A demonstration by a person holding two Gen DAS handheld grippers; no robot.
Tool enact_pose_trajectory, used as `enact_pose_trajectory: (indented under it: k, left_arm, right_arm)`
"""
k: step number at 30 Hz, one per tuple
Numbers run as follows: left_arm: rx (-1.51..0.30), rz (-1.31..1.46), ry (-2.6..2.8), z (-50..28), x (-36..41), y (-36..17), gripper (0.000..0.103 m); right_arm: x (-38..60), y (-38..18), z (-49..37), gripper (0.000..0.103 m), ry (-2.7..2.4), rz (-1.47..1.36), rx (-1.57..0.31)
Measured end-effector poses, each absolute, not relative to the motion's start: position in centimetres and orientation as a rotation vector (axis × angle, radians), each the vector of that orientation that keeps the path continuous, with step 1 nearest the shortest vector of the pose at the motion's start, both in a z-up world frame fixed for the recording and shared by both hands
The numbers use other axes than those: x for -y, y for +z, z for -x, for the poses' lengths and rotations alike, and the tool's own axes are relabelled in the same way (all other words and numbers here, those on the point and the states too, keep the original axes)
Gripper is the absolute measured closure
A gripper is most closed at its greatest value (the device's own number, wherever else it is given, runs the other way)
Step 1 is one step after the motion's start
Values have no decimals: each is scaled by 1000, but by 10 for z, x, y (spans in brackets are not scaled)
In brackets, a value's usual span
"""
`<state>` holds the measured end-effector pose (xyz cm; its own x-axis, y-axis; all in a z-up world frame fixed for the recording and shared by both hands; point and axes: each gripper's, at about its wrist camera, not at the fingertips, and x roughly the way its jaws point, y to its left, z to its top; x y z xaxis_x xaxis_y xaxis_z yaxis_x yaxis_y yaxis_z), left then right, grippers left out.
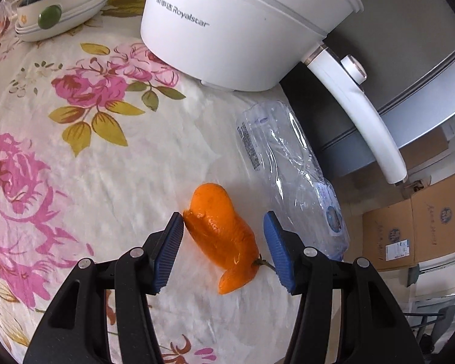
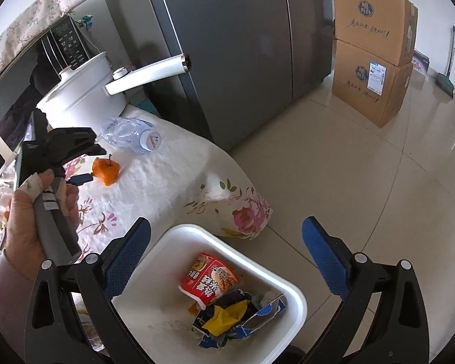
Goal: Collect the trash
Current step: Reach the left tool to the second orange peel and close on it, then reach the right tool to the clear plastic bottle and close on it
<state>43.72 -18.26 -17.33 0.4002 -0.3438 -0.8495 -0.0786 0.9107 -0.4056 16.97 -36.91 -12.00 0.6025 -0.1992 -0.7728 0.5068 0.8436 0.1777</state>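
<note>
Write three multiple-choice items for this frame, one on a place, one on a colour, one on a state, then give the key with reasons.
1. Where is the crushed plastic bottle?
A. in the white bin
B. on the floral tablecloth beside the orange peel
C. on the floor by the boxes

2. What colour is the cup lying in the white bin?
A. red
B. green
C. purple

3. How does the left gripper stand?
A. shut, with nothing in it
C. shut on the bottle
B. open, with the peel between its pads

Key: 1 B, the bottle lies on the floral tablecloth next to the orange peel. 2 A, the cup has a red wrapper. 3 B, a clear gap shows between the peel and the right-hand pad.
</note>
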Motion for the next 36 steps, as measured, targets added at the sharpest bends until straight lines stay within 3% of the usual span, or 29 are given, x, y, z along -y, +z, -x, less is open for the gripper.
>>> enact_pose_trajectory:
  k: [8,9,16,24,36]
  left_arm:
    - [-1147,364,-151,-442,197,-180,52]
    - [-1144,354,-149,-441,198,-181,57]
    - [-1138,401,-207,-436,182,-183,66]
    - [-1105,382,-309,-412,146,-173,88]
    - [-992,482,-371,-362,30,-131,89]
  right_arm:
    - [373,-122,-171,7,-424,-414,-839]
    - [373,-122,-171,7,-423,-416,-843]
    - [368,-124,-176,7,-428,-393,-854]
    - [356,-132,-194,7,-432,-338,-878]
    - [307,-102,-297,7,-289,-62,-831]
